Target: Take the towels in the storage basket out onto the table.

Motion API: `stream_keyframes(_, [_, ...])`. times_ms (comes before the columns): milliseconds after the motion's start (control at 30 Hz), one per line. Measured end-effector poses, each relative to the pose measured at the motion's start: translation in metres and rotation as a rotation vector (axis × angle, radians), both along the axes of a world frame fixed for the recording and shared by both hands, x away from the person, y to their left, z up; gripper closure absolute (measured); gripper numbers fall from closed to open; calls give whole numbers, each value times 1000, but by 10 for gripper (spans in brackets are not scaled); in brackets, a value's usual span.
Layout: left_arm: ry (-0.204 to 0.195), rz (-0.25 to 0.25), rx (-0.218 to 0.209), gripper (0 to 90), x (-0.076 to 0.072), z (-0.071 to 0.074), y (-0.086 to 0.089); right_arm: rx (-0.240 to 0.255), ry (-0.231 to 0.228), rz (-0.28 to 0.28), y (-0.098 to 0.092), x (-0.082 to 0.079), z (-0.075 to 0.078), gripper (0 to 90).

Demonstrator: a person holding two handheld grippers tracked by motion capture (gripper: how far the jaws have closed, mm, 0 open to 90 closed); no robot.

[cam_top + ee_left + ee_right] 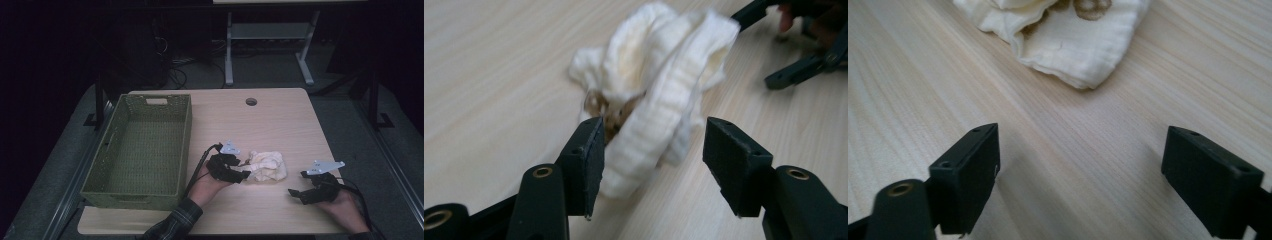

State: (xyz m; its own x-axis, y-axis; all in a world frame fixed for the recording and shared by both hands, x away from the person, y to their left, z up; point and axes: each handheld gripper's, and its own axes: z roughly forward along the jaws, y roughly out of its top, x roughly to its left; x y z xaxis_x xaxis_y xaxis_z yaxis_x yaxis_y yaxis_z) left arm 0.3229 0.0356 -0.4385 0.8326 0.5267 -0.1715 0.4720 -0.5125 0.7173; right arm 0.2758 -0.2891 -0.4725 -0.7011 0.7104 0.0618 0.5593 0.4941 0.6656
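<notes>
A crumpled cream cloth [267, 166] with brown marks lies on the wooden table [270, 120], a little right of centre. My left gripper [243, 168] reaches it from the left. In the left gripper view the cloth [659, 85] has a fold hanging down between the jaws of that gripper [651, 135]. The fold rests against the left pad and stands apart from the right pad, so the gripper is open. My right gripper [296, 183] rests low to the cloth's right. Its jaws [1080, 145] stand wide over bare wood, and the cloth [1073, 45] lies ahead of them.
A long green woven basket [186, 145] with nothing in it stands at the table's left side, close to my left forearm. A round cable hole [251, 101] sits near the far edge. Beyond the table are a white desk frame and cables on the floor.
</notes>
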Motion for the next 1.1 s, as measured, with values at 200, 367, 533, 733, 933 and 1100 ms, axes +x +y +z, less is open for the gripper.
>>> stream_keyframes(200, [-21,9,46,450,-1,-10,1,31,-27,43,6,-1,7,244])
stream_keyframes(367, [-25,-4,41,506,0,-12,2,63,-14,63,15,1,10,298])
stream_keyframes(533, [-25,-19,48,618,3,-16,-2,86,-41,90,21,5,14,339])
stream_keyframes(733, [-21,-25,44,877,8,-13,-5,119,-41,89,20,6,15,376])
stream_keyframes(933, [-51,-4,-45,889,8,7,-3,139,-45,107,19,5,18,421])
stream_keyframes(1100, [-72,29,-97,892,12,18,4,156,-37,92,19,8,18,476])
